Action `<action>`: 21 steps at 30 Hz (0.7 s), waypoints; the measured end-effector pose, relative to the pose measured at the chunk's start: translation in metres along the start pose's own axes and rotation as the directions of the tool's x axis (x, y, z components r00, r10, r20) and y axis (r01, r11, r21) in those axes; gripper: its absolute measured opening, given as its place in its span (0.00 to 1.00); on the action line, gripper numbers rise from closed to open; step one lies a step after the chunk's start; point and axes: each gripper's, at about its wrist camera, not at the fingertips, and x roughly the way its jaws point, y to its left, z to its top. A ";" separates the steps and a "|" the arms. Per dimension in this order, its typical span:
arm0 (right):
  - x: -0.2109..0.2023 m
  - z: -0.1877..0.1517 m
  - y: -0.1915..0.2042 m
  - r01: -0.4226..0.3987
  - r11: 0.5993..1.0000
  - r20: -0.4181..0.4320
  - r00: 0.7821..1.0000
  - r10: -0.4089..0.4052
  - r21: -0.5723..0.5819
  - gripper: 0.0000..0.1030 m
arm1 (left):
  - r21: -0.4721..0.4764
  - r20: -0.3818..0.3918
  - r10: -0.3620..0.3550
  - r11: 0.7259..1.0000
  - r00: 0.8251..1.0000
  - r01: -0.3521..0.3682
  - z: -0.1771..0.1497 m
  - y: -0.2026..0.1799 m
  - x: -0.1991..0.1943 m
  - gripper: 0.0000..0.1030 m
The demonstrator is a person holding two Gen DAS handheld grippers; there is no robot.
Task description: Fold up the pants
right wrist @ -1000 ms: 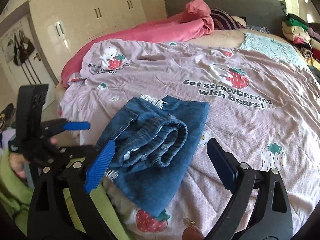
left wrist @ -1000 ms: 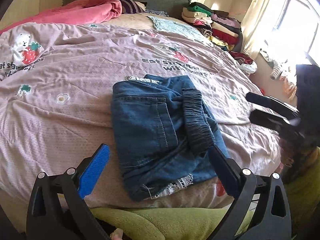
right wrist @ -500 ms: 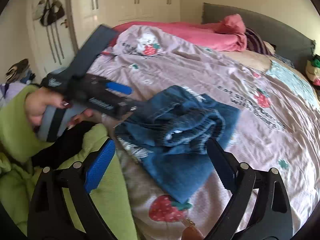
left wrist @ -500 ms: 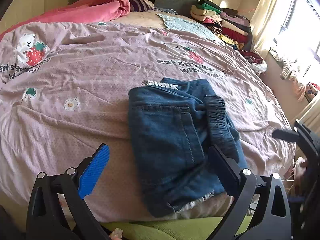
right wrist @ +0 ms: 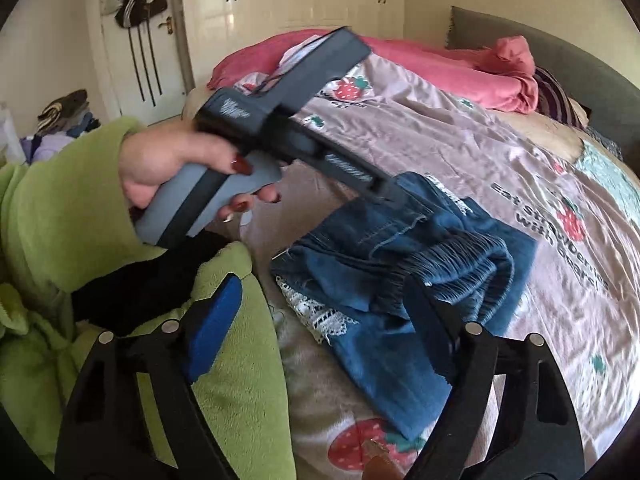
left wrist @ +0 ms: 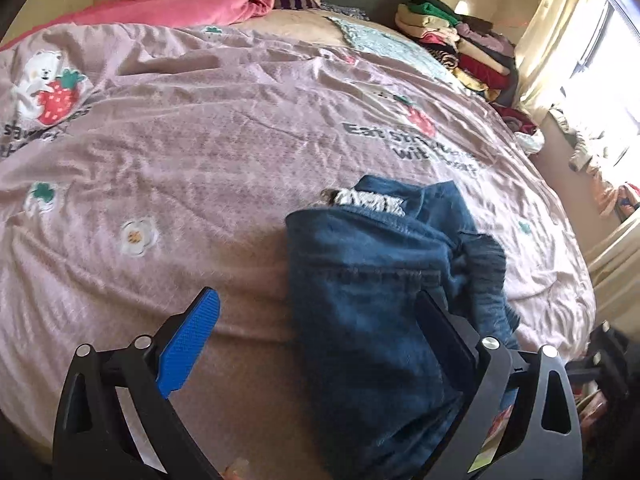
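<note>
One bed: covered by a pink strawberry-print quilt.
Pants: folded denim bundle near the bed's front edge, long axis running away from the person, elastic waistband on its right.
Left claw: fingers apart, empty, over the pants.
Right claw: fingers apart, empty.

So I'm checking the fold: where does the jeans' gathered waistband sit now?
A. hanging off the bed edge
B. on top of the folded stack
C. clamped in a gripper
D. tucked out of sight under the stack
B: the gathered waistband lies on top of the folded jeans, with both grippers open.
</note>
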 end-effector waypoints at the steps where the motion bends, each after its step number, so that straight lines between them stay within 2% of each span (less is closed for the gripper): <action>1: 0.002 0.001 0.001 -0.001 1.000 -0.004 1.000 0.001 -0.008 0.71 | -0.003 -0.006 -0.017 1.000 1.000 0.017 0.001 0.000 0.003 0.67; 2: 0.005 0.002 0.003 -0.004 1.000 -0.010 1.000 0.004 -0.022 0.68 | -0.008 -0.018 -0.038 0.999 0.999 0.038 0.002 0.001 0.007 0.55; 5: 0.015 0.005 0.006 -0.012 0.998 -0.029 1.000 0.010 -0.067 0.61 | 0.013 -0.042 -0.035 0.999 0.999 0.035 0.004 -0.003 0.017 0.50; 8: 0.023 0.009 0.010 -0.022 0.993 -0.048 0.999 0.017 -0.113 0.51 | 0.022 -0.049 -0.028 0.999 0.998 0.029 0.005 -0.003 0.022 0.50; 13: 0.044 0.009 0.020 -0.012 0.971 -0.101 0.995 -0.013 -0.240 0.45 | 0.005 -0.057 -0.035 0.999 0.998 0.036 0.007 0.000 0.028 0.51; 15: 0.057 0.006 0.020 0.005 0.959 -0.133 0.990 -0.045 -0.283 0.30 | 0.002 -0.059 -0.037 0.999 0.998 0.037 0.008 0.001 0.030 0.52; 16: 0.063 0.004 0.019 -0.007 0.957 -0.152 0.988 -0.039 -0.291 0.15 | 0.001 -0.060 -0.036 0.999 0.998 0.036 0.008 0.001 0.031 0.52; 17: 0.065 0.003 0.018 -0.040 0.959 -0.173 0.985 -0.010 -0.280 0.07 | 0.001 -0.060 -0.036 0.999 0.998 0.037 0.008 0.001 0.031 0.52; 21: 0.037 -0.002 0.029 -0.129 0.946 -0.171 0.982 0.080 -0.298 0.01 | -0.008 -0.059 -0.047 0.999 0.997 0.047 0.007 0.003 0.031 0.52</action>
